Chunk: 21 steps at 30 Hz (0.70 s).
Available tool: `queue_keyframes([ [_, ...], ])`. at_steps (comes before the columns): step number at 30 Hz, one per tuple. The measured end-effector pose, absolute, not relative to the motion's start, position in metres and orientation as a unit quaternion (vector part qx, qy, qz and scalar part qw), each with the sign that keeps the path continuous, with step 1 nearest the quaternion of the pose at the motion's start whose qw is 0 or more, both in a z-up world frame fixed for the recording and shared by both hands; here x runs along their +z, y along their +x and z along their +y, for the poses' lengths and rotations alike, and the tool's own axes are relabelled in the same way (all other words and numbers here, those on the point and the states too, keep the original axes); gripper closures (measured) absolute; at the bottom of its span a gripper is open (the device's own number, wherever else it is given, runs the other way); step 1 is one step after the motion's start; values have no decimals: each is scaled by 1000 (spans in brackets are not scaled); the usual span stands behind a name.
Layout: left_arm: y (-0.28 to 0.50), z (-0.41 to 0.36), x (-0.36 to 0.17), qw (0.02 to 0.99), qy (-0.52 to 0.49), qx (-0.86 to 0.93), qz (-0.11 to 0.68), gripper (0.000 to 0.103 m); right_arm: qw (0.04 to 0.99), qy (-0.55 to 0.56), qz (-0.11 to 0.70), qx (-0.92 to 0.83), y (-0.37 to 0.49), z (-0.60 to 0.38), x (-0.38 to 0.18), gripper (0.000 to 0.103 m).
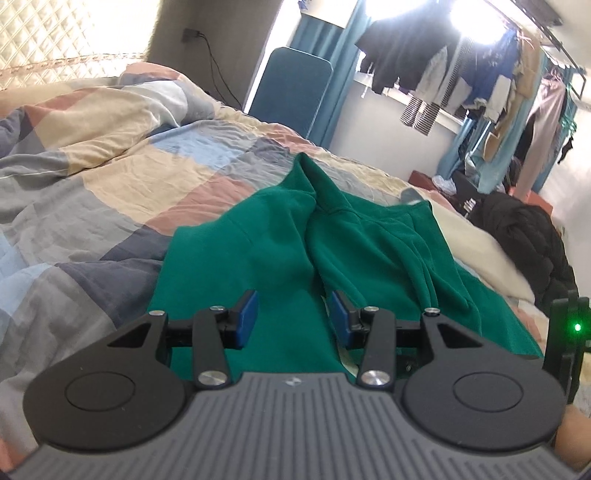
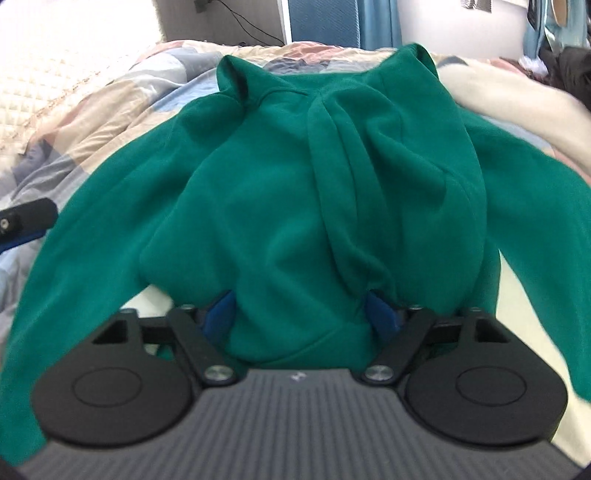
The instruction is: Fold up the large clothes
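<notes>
The right gripper (image 2: 299,314) holds a bunched fold of the green fleece sweatshirt (image 2: 295,192) between its jaws, probably to lift it over, while the left gripper (image 1: 294,319) waits wide above the cloth lying ahead on the patchwork quilt (image 1: 110,177).

Domestic bedroom in a home. Bed (image 1: 92,206) covered by a rumpled patchwork quilt (image 1: 155,158) in cream, pink, grey and blue, set against a quilted cream headboard (image 1: 55,37); teal curtains (image 1: 332,74) at a bright window. Overhead rail (image 1: 535,33) crowded with hanging clothes (image 1: 461,74), dark garments heaped (image 1: 524,236) beside the bed, and a charger cable (image 1: 218,70) plugged into the wall.
</notes>
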State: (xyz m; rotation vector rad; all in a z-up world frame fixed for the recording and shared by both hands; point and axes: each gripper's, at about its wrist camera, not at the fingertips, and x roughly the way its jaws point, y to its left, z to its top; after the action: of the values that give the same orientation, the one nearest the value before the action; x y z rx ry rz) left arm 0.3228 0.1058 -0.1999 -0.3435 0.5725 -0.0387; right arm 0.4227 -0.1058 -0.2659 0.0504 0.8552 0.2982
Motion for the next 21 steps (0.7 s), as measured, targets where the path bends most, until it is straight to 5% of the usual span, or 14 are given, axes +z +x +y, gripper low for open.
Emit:
queue_keyframes([
  [4, 326, 113, -200, 945, -176, -14, 276, 54, 903, 33, 405, 137, 440, -107, -259, 85],
  [21, 377, 151, -224, 940, -202, 1, 276, 54, 966, -9, 241, 89, 611, -109, -104, 91],
])
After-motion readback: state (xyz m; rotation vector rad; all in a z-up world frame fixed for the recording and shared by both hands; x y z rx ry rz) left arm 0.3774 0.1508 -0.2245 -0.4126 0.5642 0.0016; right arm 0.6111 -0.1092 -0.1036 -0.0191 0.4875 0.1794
